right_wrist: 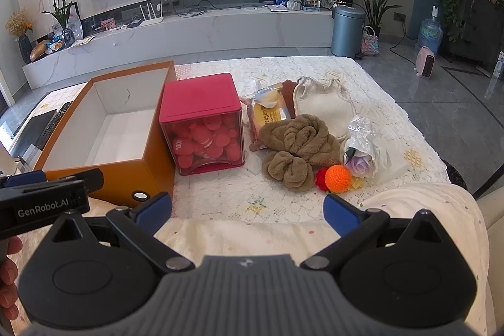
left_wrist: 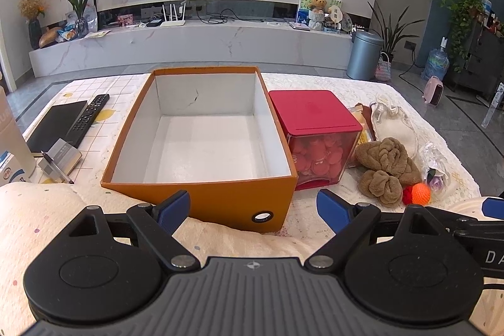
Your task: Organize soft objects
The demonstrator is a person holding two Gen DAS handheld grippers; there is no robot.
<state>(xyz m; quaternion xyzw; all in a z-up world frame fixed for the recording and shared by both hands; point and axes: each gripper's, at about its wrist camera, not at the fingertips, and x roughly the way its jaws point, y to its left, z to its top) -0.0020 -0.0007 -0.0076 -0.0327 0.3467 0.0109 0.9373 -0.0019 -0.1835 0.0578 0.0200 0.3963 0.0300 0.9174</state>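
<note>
An empty orange cardboard box [left_wrist: 201, 197] [right_wrist: 132, 175] stands open on the table's left half. To its right lies a pile of soft things: a brown towel [left_wrist: 386, 166] [right_wrist: 296, 147], an orange crocheted ball [left_wrist: 420, 193] [right_wrist: 337, 178] beside a red knitted piece [right_wrist: 320, 178], a white drawstring pouch [left_wrist: 395, 122] [right_wrist: 321, 106] and a wrapped fabric flower [right_wrist: 359, 153]. My left gripper [left_wrist: 253, 210] hovers open at the box's near wall, holding nothing. My right gripper [right_wrist: 247, 210] hangs open and empty, short of the towel and ball.
A red-lidded clear container [left_wrist: 318, 131] [right_wrist: 204, 122] of red pieces stands between box and towel. A yellow snack packet [right_wrist: 267, 115] lies behind the towel. A remote [left_wrist: 89, 114], black notebook [left_wrist: 53, 126] and pen [left_wrist: 56, 167] lie left of the box. A cream cushion [right_wrist: 409, 210] lies under both grippers.
</note>
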